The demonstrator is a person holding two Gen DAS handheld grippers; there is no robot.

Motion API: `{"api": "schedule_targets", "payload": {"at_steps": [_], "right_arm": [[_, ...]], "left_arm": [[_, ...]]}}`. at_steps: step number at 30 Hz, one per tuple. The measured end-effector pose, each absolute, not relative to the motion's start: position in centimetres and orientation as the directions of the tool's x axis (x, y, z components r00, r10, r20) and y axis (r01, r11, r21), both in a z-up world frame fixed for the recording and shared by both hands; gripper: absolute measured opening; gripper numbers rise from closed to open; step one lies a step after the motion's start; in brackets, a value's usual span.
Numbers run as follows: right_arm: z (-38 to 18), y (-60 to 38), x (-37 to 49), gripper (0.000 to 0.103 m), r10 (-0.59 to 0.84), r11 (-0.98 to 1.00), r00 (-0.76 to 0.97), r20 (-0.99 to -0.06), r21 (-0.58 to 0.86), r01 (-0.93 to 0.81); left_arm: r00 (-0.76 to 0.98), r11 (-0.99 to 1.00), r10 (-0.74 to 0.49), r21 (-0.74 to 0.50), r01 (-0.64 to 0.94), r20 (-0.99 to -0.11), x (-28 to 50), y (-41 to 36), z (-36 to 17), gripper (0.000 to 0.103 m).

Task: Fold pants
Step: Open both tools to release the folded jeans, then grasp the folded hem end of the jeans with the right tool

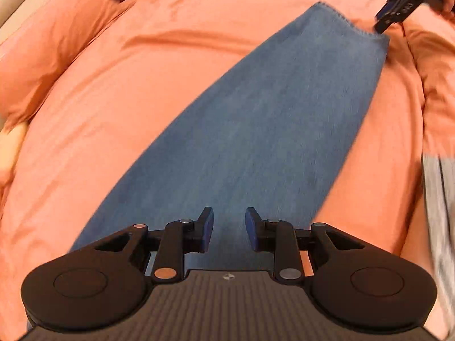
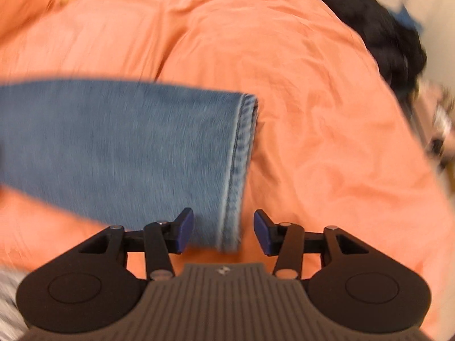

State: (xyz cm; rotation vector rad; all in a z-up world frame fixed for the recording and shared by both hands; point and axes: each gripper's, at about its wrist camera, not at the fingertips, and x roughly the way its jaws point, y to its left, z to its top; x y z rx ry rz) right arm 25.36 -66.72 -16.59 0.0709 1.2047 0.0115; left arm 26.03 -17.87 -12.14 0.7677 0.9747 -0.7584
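Observation:
Blue denim pants [image 1: 256, 130] lie flat on the orange bedspread [image 1: 113, 99], stretched away from me as one long band, the legs apparently stacked. My left gripper [image 1: 229, 228] is open and empty, hovering over the near part of the pants. The right gripper's body shows in the left wrist view [image 1: 403, 2], close to the far hem corner. In the right wrist view the hem end of the pants [image 2: 142, 153] lies to the left, its stitched cuff [image 2: 241, 164] running down toward me. My right gripper [image 2: 223, 230] is open and empty, straddling the near cuff corner just above it.
Orange pillows [image 1: 48, 45] lie at the left and another at the right [image 1: 432, 65]. Grey fabric [image 1: 440, 216] hangs at the right edge. A dark garment pile [image 2: 381, 37] sits at the bed's far right edge. The orange bedspread [image 2: 327, 128] is wrinkled.

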Motion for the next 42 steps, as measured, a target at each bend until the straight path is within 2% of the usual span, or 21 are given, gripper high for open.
{"api": "schedule_targets", "payload": {"at_steps": [1,3,7,11,15,19,21,23,28,30,33,37,42], "right_arm": [[-17.2,-67.2,26.0,0.054,0.063,0.993,0.362,-0.93,0.095,0.072],[-18.4,-68.2,27.0,0.061,0.113,0.976,0.365,-0.924,0.173,0.134],[-20.0,-69.2,29.1,0.06,0.204,0.946,0.369,-0.907,0.279,0.162],[-21.7,-69.9,31.5,0.059,0.218,0.945,0.359,-0.908,0.287,0.154],[-23.2,-71.4,33.5,0.057,0.283,0.91,0.38,-0.881,0.372,0.184],[-24.7,-72.3,34.7,0.058,0.319,0.885,0.4,-0.859,0.421,0.198],[-25.2,-72.4,34.9,0.058,0.326,0.877,0.413,-0.851,0.435,0.203],[-25.4,-72.4,34.9,0.055,0.322,0.871,0.432,-0.843,0.443,0.215],[-23.8,-72.2,33.9,0.031,0.315,0.876,0.451,-0.835,0.439,0.201],[-22.7,-72.5,33.4,0.025,0.332,0.863,0.465,-0.821,0.463,0.201],[-20.8,-72.9,32.6,0.02,0.383,0.834,0.481,-0.789,0.519,0.186],[-17.8,-70.9,32.2,0.014,0.345,0.88,0.48,-0.807,0.456,0.134],[-13.6,-67.2,31.6,0.011,0.302,0.922,0.485,-0.821,0.38,0.068]], "left_arm": [[0.355,0.506,-0.219,0.205,0.838,-0.909,26.7,-19.3,-12.6,0.033],[0.33,0.496,-0.246,0.174,0.85,-0.911,27.7,-21.9,-13.8,0.033],[0.277,0.473,-0.276,0.12,0.873,-0.92,30.1,-26.3,-16.1,0.031],[0.253,0.456,-0.275,0.106,0.884,-0.928,32.4,-29.2,-17.9,0.027],[0.282,0.471,-0.272,0.128,0.873,-0.92,34.8,-31.4,-19.0,0.027],[0.284,0.491,-0.244,0.134,0.861,-0.927,37.3,-32.6,-20.1,0.016],[0.273,0.488,-0.232,0.131,0.863,-0.934,37.8,-33.0,-20.8,0.015],[0.283,0.471,-0.228,0.149,0.87,-0.932,37.5,-33.2,-21.2,0.015],[0.311,0.469,-0.241,0.17,0.866,-0.919,36.0,-32.6,-20.2,0.014],[0.328,0.464,-0.249,0.185,0.867,-0.911,35.0,-31.9,-19.4,0.015],[0.329,0.45,-0.261,0.187,0.873,-0.908,33.3,-30.6,-18.3,0.016],[0.327,0.435,-0.267,0.19,0.88,-0.907,30.8,-28.9,-17.1,0.016],[0.329,0.415,-0.263,0.202,0.887,-0.907,28.9,-28.0,-16.0,0.016]]}}
